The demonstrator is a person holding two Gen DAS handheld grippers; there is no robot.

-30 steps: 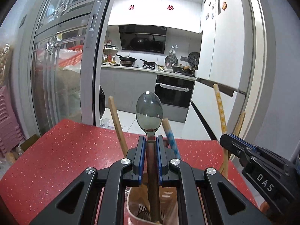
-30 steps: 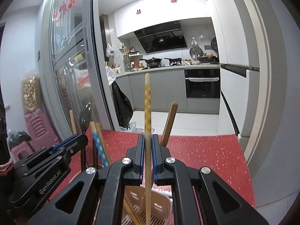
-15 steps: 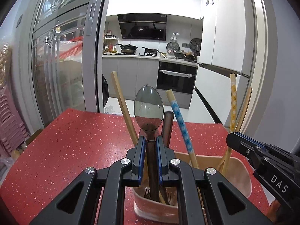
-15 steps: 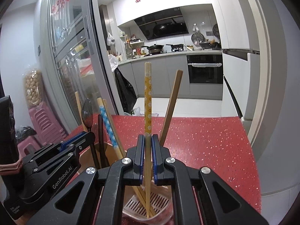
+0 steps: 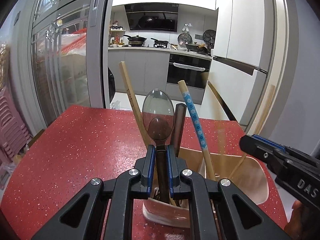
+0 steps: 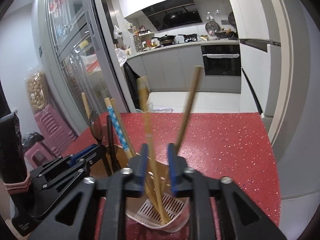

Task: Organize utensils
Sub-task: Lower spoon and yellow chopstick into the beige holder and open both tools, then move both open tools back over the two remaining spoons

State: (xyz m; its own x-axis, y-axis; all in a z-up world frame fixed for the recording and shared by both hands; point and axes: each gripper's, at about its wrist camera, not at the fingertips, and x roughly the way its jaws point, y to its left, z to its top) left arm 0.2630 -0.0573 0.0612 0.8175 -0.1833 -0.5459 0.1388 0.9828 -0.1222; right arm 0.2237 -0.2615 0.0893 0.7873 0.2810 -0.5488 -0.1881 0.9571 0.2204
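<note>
Left gripper (image 5: 159, 156): jaws clamped on the spoon (image 5: 158, 116) handle, bowl up, lower end inside the holder (image 5: 258, 178) on the red tabletop (image 5: 80, 140). Right gripper (image 6: 157, 156): jaws parted. The yellow chopstick (image 6: 149, 128), blurred, stands between them in the holder's right compartment, contact unclear. Blue chopstick (image 5: 195, 120) leans beside the spoon.

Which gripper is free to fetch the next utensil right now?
Right. The right gripper is open, its yellow chopstick loose in the pink holder. The left gripper is shut on the spoon, not yet released.
</note>
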